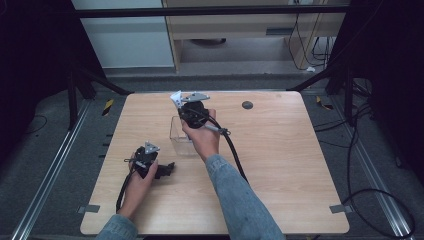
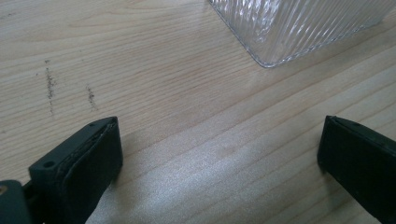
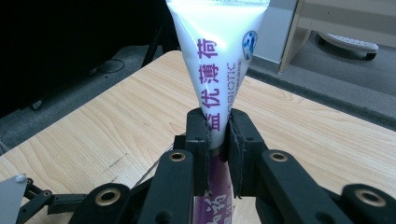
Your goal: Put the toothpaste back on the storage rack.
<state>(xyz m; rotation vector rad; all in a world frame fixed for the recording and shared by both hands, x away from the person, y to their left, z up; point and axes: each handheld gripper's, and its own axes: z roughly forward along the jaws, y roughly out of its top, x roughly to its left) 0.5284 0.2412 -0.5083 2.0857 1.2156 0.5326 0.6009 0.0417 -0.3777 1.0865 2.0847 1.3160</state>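
Note:
My right gripper is shut on a white tube with purple lettering, its flat crimped end pointing up and away. In the high view the right gripper is held above the table's back middle, the tube sticking out past it, just beyond a clear ribbed plastic container. My left gripper lies low on the wooden table at the front left, pointing right. Its jaws stand wide apart with bare wood between them, and a corner of the ribbed container lies ahead.
A small dark round spot sits near the table's back edge. Cables trail from both grippers across the tabletop. Metal rails run along the floor on both sides, and dark frame legs stand at the back corners.

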